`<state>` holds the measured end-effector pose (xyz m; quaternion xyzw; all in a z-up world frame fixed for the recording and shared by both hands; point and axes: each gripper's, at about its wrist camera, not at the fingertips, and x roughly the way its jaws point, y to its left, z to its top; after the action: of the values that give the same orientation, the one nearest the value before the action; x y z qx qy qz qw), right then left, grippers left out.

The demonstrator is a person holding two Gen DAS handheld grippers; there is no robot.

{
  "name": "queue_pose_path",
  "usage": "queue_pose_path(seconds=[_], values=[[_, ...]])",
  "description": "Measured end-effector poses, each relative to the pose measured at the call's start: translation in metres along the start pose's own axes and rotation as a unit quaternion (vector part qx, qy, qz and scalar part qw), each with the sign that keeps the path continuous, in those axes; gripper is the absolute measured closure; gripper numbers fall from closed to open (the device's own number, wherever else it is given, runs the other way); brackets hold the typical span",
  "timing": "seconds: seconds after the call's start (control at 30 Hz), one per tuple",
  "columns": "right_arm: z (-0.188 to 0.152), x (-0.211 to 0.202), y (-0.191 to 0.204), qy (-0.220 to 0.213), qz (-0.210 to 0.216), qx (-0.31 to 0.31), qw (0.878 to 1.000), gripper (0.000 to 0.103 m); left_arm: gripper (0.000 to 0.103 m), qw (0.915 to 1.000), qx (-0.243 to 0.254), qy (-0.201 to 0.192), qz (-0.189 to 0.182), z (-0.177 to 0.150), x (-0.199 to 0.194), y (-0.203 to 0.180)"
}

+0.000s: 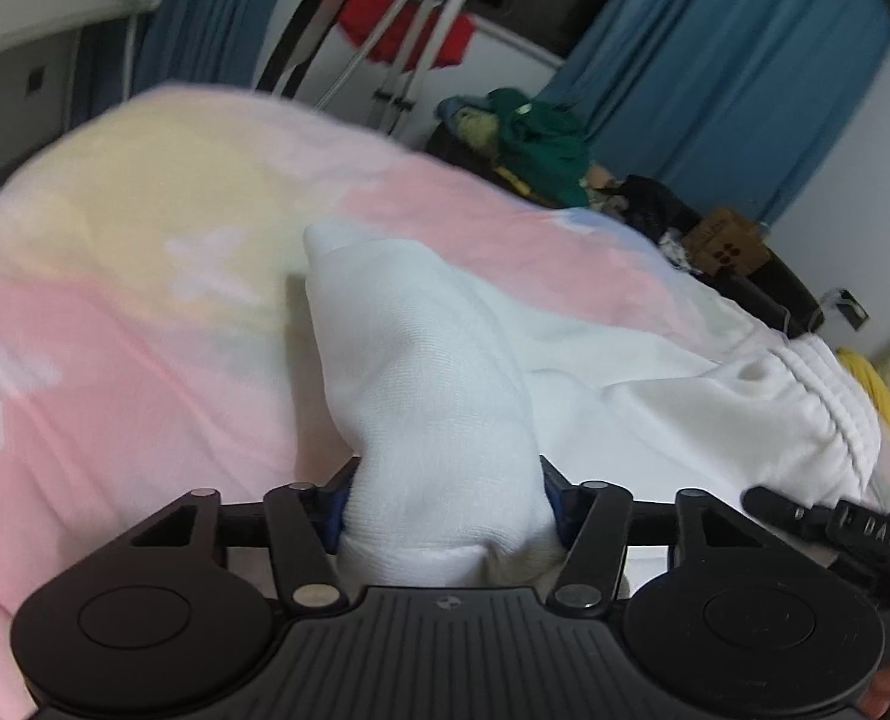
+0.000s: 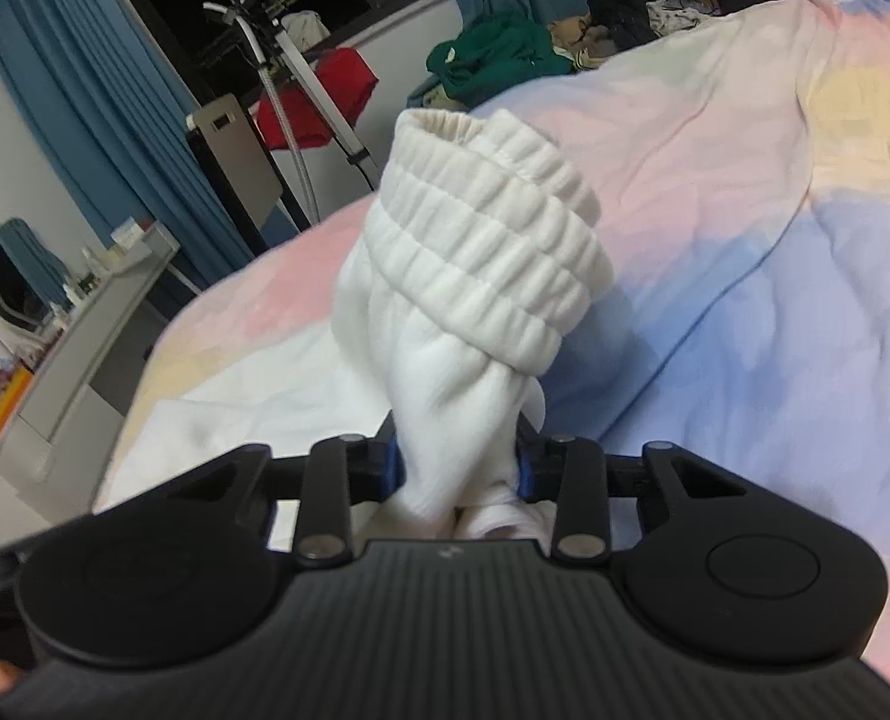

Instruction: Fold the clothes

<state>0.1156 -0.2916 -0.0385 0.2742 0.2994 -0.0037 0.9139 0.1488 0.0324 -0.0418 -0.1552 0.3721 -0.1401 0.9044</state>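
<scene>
A white garment with an elastic waistband (image 1: 625,372) lies on the bed. My left gripper (image 1: 445,504) is shut on a bunched fold of its plain cloth, which rises in front of the camera and hides the fingertips. My right gripper (image 2: 460,465) is shut on the white garment (image 2: 463,324) near its ribbed waistband (image 2: 493,240), which stands up in a curl above the jaws. The rest of the cloth trails to the left on the bed. The other gripper's edge (image 1: 835,528) shows at the right of the left wrist view.
The bed has a pastel pink, yellow and blue cover (image 1: 145,300), also in the right wrist view (image 2: 745,240). A pile of green and dark clothes (image 2: 499,54) sits beyond the bed. A stand with red cloth (image 2: 319,96), blue curtains (image 1: 715,60) and a grey dresser (image 2: 85,348) surround it.
</scene>
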Motion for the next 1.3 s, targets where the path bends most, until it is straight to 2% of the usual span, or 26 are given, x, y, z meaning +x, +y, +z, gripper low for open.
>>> queue_pose_path(seconds=[0.07, 0.2, 0.33, 0.5, 0.63, 0.73, 0.8, 0.87, 1.0, 1.03, 1.13, 1.2, 1.3], values=[[0.006, -0.007, 0.002, -0.007, 0.002, 0.001, 1.0, 0.067, 0.048, 0.9998, 0.015, -0.011, -0.007, 0.005, -0.007, -0.016], [0.048, -0.03, -0.021, -0.04, 0.013, 0.029, 0.999, 0.068, 0.048, 0.9985, 0.038, -0.03, -0.028, 0.017, -0.015, -0.063], [0.091, -0.053, -0.046, -0.074, 0.023, 0.058, 0.995, 0.068, 0.048, 0.9974, 0.04, -0.036, -0.048, 0.038, 0.006, -0.124], [0.144, -0.067, -0.117, -0.125, 0.011, 0.084, 0.989, 0.068, 0.048, 0.9942, 0.045, -0.038, -0.089, 0.067, 0.07, -0.211], [0.18, -0.066, -0.183, -0.154, -0.024, 0.104, 0.982, 0.068, 0.048, 0.9915, 0.05, 0.013, -0.119, 0.082, 0.144, -0.28], [0.192, -0.061, -0.23, -0.181, -0.049, 0.123, 0.975, 0.068, 0.048, 0.988, 0.062, 0.031, -0.138, 0.083, 0.195, -0.325], [0.187, -0.055, -0.257, -0.2, -0.057, 0.14, 0.968, 0.068, 0.048, 0.985, 0.076, 0.032, -0.152, 0.075, 0.227, -0.347], [0.175, -0.046, -0.283, -0.205, -0.066, 0.157, 0.964, 0.068, 0.047, 0.9835, 0.092, 0.04, -0.151, 0.06, 0.257, -0.35], [0.137, -0.02, -0.324, -0.174, -0.086, 0.183, 0.964, 0.068, 0.045, 0.9804, 0.127, 0.069, -0.134, 0.022, 0.305, -0.343], [0.124, -0.015, -0.329, -0.162, -0.093, 0.182, 0.965, 0.068, 0.04, 0.9787, 0.139, 0.075, -0.13, 0.013, 0.31, -0.338], [0.093, -0.007, -0.344, -0.146, -0.093, 0.197, 0.965, 0.066, 0.033, 0.9729, 0.168, 0.09, -0.13, -0.006, 0.318, -0.321], [0.093, -0.002, -0.344, -0.141, -0.102, 0.186, 0.967, 0.06, 0.032, 0.9725, 0.165, 0.095, -0.135, -0.007, 0.313, -0.314], [0.102, -0.003, -0.344, -0.123, -0.11, 0.206, 0.964, 0.051, 0.028, 0.9747, 0.158, 0.097, -0.124, -0.001, 0.299, -0.313]])
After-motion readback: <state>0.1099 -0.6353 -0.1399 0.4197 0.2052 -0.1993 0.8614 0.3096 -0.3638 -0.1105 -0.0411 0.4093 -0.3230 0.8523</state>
